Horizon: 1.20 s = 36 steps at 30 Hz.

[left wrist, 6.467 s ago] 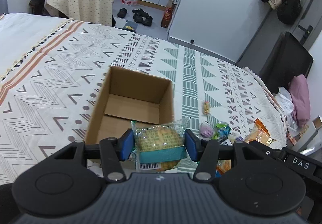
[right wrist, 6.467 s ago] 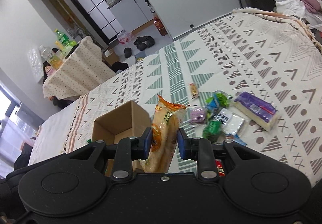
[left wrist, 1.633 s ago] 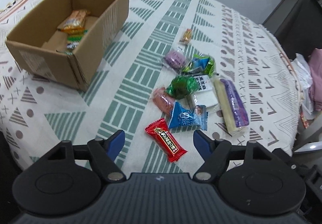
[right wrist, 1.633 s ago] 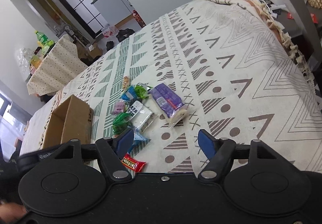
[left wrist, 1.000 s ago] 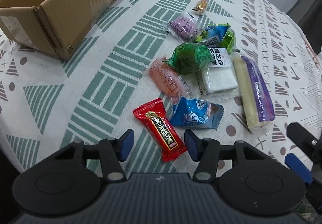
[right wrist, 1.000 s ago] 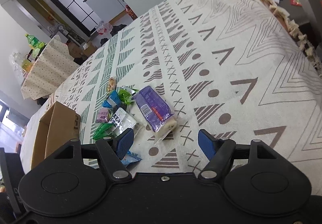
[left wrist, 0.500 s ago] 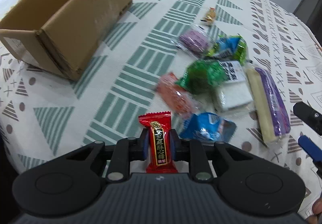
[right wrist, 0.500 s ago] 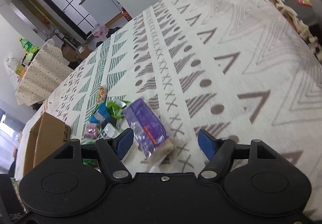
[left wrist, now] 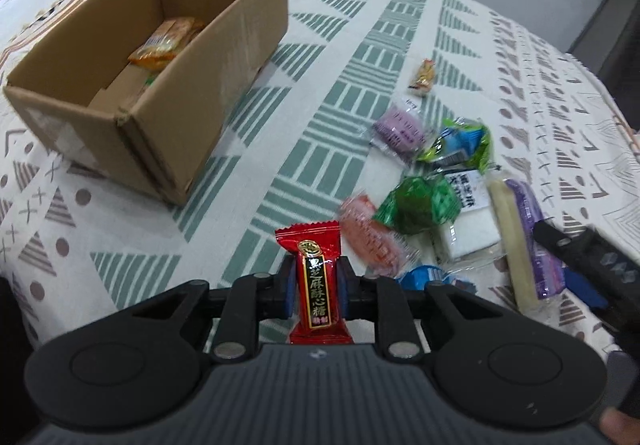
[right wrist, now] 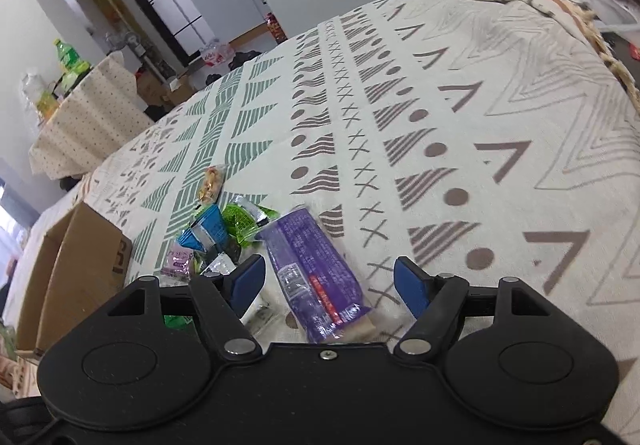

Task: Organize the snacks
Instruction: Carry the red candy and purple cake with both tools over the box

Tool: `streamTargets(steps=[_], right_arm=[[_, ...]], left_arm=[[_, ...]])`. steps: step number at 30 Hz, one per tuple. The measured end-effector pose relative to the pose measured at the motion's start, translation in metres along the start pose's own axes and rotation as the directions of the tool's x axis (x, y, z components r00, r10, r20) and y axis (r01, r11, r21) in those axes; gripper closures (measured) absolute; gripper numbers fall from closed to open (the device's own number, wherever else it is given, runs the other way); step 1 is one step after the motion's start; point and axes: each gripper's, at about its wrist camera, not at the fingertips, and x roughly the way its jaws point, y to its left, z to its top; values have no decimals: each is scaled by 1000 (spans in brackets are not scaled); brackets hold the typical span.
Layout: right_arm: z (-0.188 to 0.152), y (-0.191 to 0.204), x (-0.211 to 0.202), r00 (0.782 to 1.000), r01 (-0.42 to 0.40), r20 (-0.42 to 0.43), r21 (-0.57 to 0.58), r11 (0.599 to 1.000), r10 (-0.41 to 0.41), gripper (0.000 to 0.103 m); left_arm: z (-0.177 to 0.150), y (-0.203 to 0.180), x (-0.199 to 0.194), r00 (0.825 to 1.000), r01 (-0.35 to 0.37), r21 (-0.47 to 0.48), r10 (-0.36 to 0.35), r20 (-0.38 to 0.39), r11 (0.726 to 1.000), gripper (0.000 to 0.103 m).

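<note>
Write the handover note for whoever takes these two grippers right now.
Left gripper: shut on the red candy, lifted off the bedspread.
Right gripper: open, straddling the purple bar, not gripping.
Cardboard box: to the left of the pile, open, an orange packet inside.
Done: at least one snack boxed.
Left: box the candy, take the bar, then clear the loose snacks, such as the green packet and pink packet.

A bed [left wrist: 328, 57] under a cream spread patterned in green and brown carries everything. Toward its left edge sits an open cardboard box [left wrist: 224, 57]. Nearer the right edge lies a cluster of snack packets: a purple long pack [right wrist: 312, 269], a green packet [left wrist: 420, 205], a pink one [left wrist: 368, 233], a lilac one [left wrist: 400, 129], and what looks like a small tan sweet [left wrist: 423, 77] apart from them.
</note>
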Motion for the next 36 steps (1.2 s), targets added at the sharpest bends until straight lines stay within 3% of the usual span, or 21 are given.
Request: streamTargets(steps=[4,7,9,12,16,28,36], right_arm=[[-3,7,11,998,24,-51,-45,999,-26,34],[-6,10,17,994,58,-88,-68,996,-64,47],[-7,11,15,994,56,-90,-76,996,-63,64],[-8,11,8,993,54,-99,-54,997,-60,69],[-6,10,-7,991,97,-86,-27,995,-99,71],[-7,51,-54,988,155,-13,-20,988,-155,71],[-12,86,-82,986,161,40,-13,987,-160,71]], left_arm=[[10,3,-5,999,42,22,-43,8,999,83],[17,5,-11,997,66,59,-68,30,996,83],[21,8,-14,996,87,68,-89,26,994,83],[25,10,-19,992,123,103,-126,13,987,83],[31,17,-26,985,166,135,-172,33,977,83],[42,45,-40,961,252,85,-260,98,964,83],[54,67,-69,934,310,49,-314,169,949,83]])
